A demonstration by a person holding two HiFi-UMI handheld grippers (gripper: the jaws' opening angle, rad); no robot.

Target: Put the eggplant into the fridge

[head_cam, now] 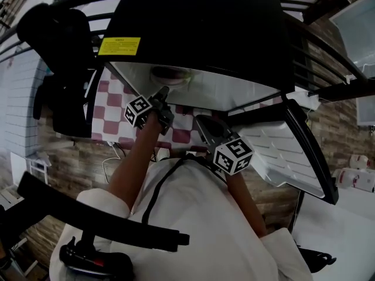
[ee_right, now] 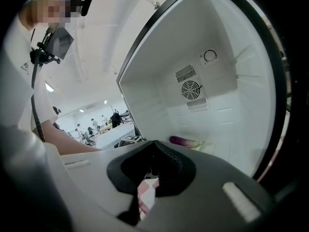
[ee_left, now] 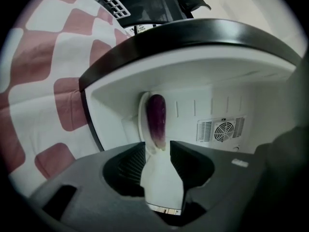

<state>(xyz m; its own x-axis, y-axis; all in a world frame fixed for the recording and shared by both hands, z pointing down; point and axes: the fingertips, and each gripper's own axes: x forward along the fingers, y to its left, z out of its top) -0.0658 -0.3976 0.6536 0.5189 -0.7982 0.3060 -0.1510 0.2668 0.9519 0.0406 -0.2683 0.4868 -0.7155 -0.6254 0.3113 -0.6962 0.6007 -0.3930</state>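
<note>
While your left gripper holds its ribbed black jaws apart with only white lining showing between them, the eggplant lies just beyond their tips inside the fridge. It is glossy purple, long and rounded, paling toward the stem end. Your right gripper has its jaws closed tip to tip on nothing. You face a smooth black shell with a moulded white plastic interior and a slatted round fan vent in the back wall. Its door hangs open beside your right gripper. A red-and-white checked cloth spreads beside the fridge.
</note>
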